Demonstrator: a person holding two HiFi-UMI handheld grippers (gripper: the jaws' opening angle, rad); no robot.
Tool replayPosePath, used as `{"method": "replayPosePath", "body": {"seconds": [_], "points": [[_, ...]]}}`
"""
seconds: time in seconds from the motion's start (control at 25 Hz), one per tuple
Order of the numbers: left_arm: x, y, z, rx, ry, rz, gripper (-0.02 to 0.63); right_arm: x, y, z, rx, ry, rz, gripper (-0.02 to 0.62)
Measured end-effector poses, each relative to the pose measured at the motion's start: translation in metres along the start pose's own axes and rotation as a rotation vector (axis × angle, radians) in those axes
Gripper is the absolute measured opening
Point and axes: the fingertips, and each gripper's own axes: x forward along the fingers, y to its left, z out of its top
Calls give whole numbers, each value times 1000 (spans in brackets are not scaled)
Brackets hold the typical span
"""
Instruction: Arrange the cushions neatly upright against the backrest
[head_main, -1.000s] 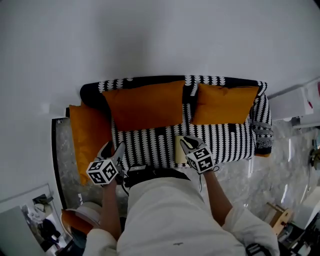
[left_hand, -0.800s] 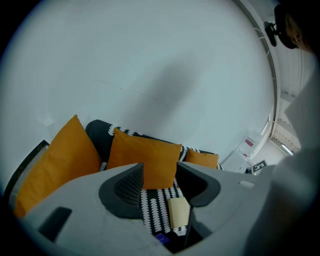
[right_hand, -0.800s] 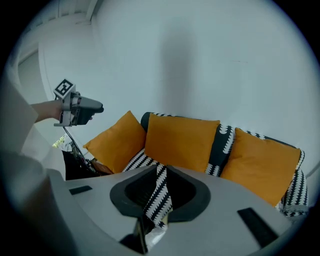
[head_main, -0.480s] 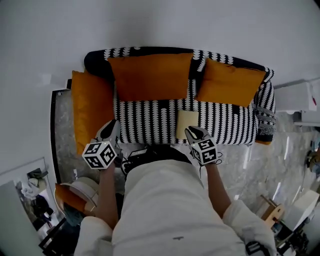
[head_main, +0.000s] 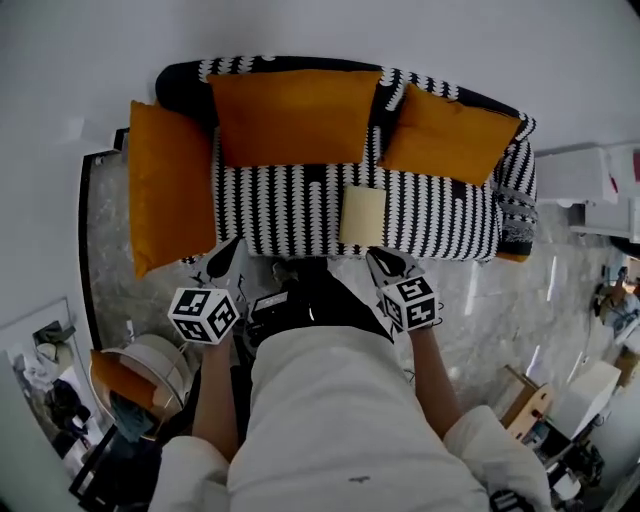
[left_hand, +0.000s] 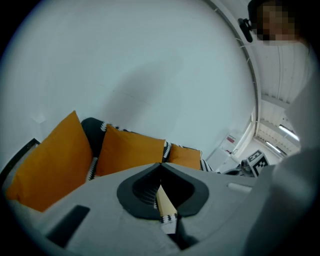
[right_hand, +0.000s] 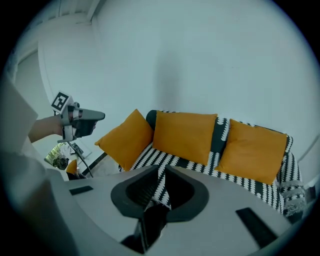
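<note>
While three orange cushions (head_main: 292, 115) sit on the sofa (head_main: 300, 205), two lean on its back, one on its end arm | left claw (head_main: 234, 252) just closed tight, empty | right claw (head_main: 379, 257) open a crack, empty

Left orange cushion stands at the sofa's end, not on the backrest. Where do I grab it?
Pinch the left cushion at its near corner, coming from the front of the sofa. It stands on edge with plump faces, likely too thick for the jaws, while the corner thins to a seam and seems to jut past the seat front.
</note>
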Motion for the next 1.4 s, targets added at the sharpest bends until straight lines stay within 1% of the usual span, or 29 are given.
{"method": "replayPosePath", "body": {"seconds": [0.08, 0.16, 0.28, 0.36, 0.48, 0.56, 0.68, 0.76, 0.96, 1.12, 1.24, 1.4], "points": [[6, -9, -21, 0, 59, -36, 12, -18, -1, -17, 31, 2, -39, 43], [13, -24, -31, 8, 90, -70, 12, -37, -8, -36, 64, 12, -52, 34], [17, -51, -33, 28, 84, -109, 12, -60, -17, -63, 94, 29, -22, 23], [20, -66, -36, 40, 83, -118, 12, -72, -29, -70, 110, 15, -20, 18], [25, -83, -44, 49, 88, -101, 12, -85, -55, -56, 104, -58, -25, 11], [27, -93, -46, 54, 85, -70, 12, -92, -68, -43, 49, -99, -9, 10], [33, -111, -48, 35, 74, -12, 12, -106, -89, -34, -58, -126, 7, 9], [38, -130, -51, 24, 60, 8, 12, -118, -106, -34, -68, -152, 17, 9], [46, -179, -63, 56, 60, 3, 12, -136, -133, -46, -12, -196, 79, 8], [57, -210, -71, 72, 63, -26, 12, -141, -144, -50, -21, -211, 115, 8], [61, -227, -77, 80, 68, -46, 12, -144, -143, -53, -39, -213, 131, 8], [67, -238, -80, 104, 85, -66, 12, -149, -145, -51, -32, -237, 127, 8]]}}
